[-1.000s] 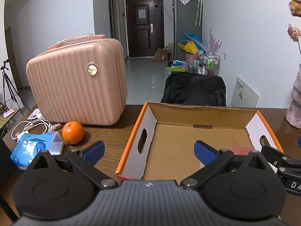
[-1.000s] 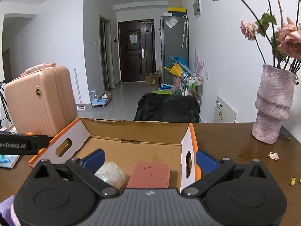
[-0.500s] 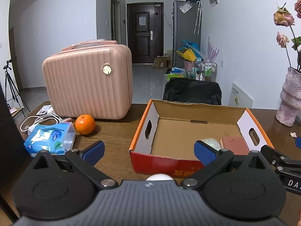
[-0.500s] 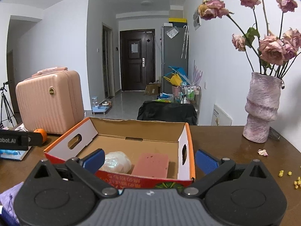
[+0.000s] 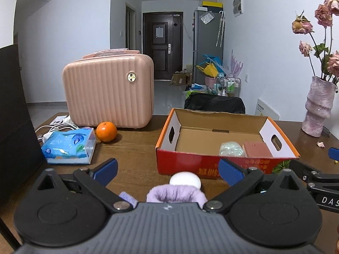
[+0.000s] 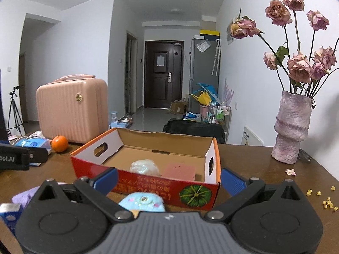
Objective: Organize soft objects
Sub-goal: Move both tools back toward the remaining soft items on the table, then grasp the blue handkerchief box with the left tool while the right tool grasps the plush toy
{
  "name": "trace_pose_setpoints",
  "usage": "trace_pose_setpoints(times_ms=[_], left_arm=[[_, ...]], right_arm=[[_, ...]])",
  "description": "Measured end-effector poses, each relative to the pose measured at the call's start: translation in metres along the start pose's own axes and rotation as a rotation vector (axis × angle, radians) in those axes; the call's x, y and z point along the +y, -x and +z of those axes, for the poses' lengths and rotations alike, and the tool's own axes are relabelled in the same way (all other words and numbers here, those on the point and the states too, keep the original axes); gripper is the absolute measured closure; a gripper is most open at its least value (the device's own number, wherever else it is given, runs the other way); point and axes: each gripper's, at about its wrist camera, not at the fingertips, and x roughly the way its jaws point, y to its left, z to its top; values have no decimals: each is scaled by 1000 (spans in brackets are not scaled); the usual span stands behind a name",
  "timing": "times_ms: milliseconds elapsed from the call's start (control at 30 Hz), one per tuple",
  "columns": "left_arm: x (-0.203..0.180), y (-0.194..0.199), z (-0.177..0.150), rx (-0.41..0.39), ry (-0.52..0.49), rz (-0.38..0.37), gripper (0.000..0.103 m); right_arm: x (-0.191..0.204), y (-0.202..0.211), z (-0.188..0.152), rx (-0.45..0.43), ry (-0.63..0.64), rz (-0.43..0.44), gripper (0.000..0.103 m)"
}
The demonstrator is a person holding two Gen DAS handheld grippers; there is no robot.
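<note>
Two wide-jawed grippers, left gripper (image 5: 166, 169) and right gripper (image 6: 168, 180), are hovering over the fluffy lilac knit bundle (image 5: 177, 194) and blue plush toy (image 6: 141, 202); both are probably lying light, squashy — pinch mid-body.

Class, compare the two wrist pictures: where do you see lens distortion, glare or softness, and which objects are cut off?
Left wrist view: fisheye bends the walls, dark vignette in the corners, the pink suitcase is sharp, and the purple plush is half hidden behind the left claw. Right wrist view: same curved edges, soft glare on the hallway floor, the blue plush is cut off by the right claw.
</note>
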Motion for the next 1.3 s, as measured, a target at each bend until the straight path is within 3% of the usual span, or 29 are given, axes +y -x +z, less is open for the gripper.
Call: trace_pose_setpoints(times_ms=[700, 1033, 1300], left_arm=[[17, 44, -61, -2, 21, -17, 0], [31, 41, -87, 32, 30, 0, 0], [31, 19, -90, 37, 5, 33, 0]], right_arm=[[9, 52, -49, 25, 2, 44, 0], [8, 54, -60, 41, -20, 43, 0], [7, 49, -64, 43, -33, 22, 0]])
